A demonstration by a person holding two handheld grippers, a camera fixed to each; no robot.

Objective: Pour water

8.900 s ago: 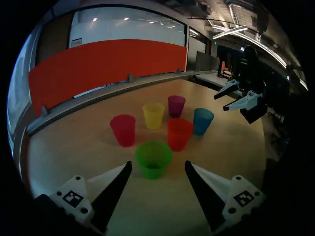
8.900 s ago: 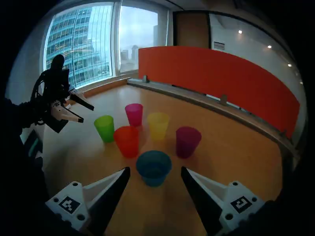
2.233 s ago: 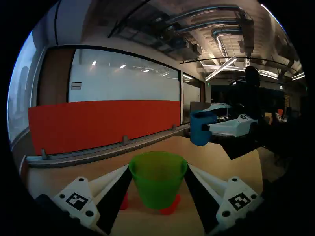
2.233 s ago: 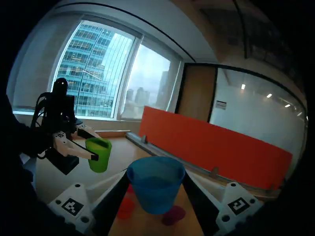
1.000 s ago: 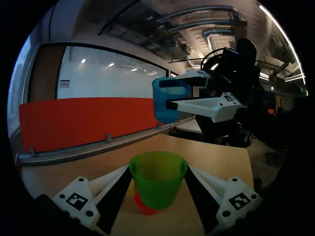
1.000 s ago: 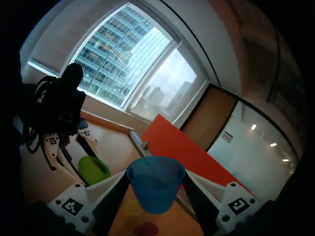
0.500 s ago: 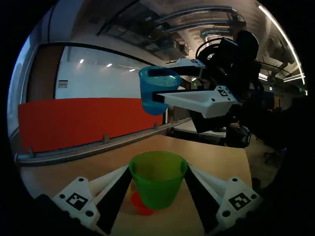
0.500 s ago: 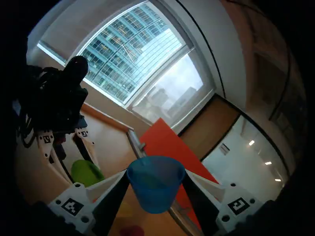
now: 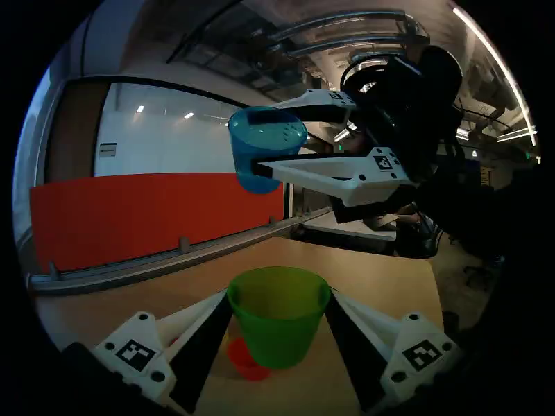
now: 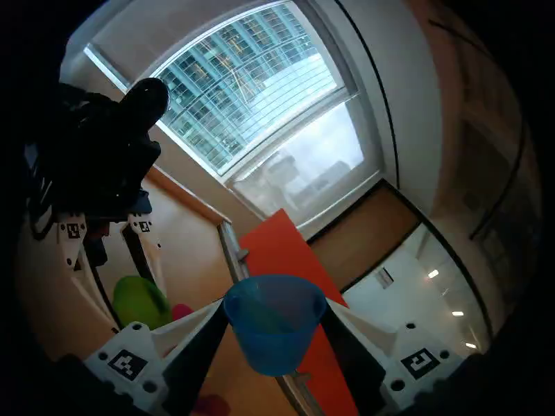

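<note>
1. Pouring judged to be the step in hand. Holding blue cup (image 9: 263, 149) in right gripper (image 9: 269, 135), both fingers pressed on its wall, tipped with its mouth toward the left gripper view's camera, high above green cup (image 9: 279, 326) and off to one side.
2. Holding green cup upright in left gripper (image 9: 277, 299), fingers narrowed onto both sides, mouth up, lifted clear of table (image 9: 388, 270).
3. To do it well:
   - Bring the blue lip right over the centre of the green mouth before tipping further.
   - Lower the blue cup to shorten the fall and cut splash.
   - Rotate slowly about the lip for a thin stream.
   - Hold green cup level and motionless.
   - Avoid squeezing either wall harder; judged thin and likely to flex.
4. Watch for dribble down the outside of blue cup at a shallow tilt. Commit to a clean angle once aligned.
5. Cannot tell how much water sits in blue cup, given the translucent wall and dim light. Noted a faint slanted line inside it in right gripper view, possibly a waterline, not certain.
6. Saw no stream between the cups. Cannot tell whether green cup holds any water, the interior being too dark to read.
7. Noted orange cup (image 9: 246, 357) on table, mostly hidden behind green cup.
8. Noted pink cup (image 10: 182, 310) in right gripper view, partly cut off by the near finger.
</note>
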